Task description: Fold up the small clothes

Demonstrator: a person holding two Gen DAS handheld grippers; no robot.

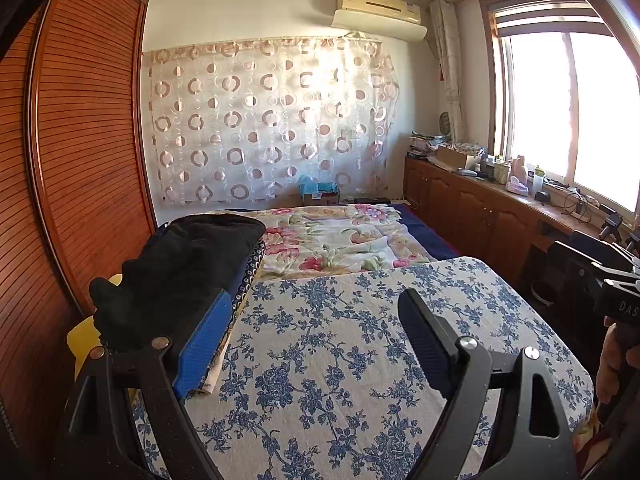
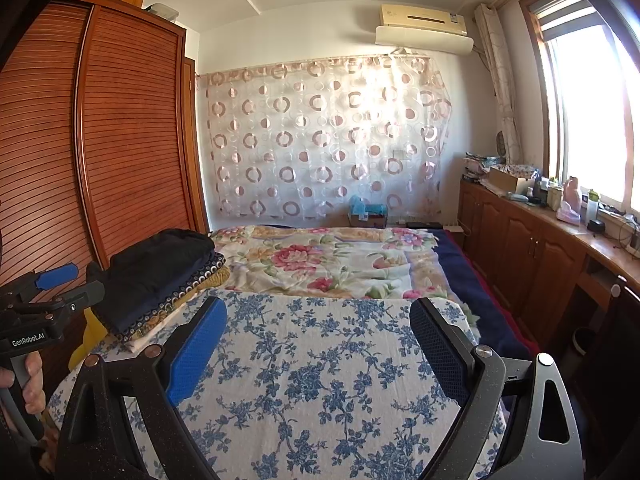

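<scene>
From the left wrist, the left gripper (image 1: 320, 344) hangs with its jaws spread wide and nothing between them, above the blue-flowered cloth (image 1: 340, 360), while the stack of clothes (image 1: 184, 268) sits just beside its blue finger; a careless reach could topple that stack. From the right wrist, the right gripper (image 2: 320, 344) is likewise wide apart and empty, and the stack (image 2: 160, 280) lies off to its left, so grabbing several layers together seems the main risk.

wardrobe doors (image 2: 132, 128): slatted wood, semi-gloss
blue-flowered cover (image 2: 320, 380): coarse woven cloth, matt
black garment (image 1: 188, 264): soft matt fabric
finger pads (image 2: 196, 352): textured blue rubber
</scene>
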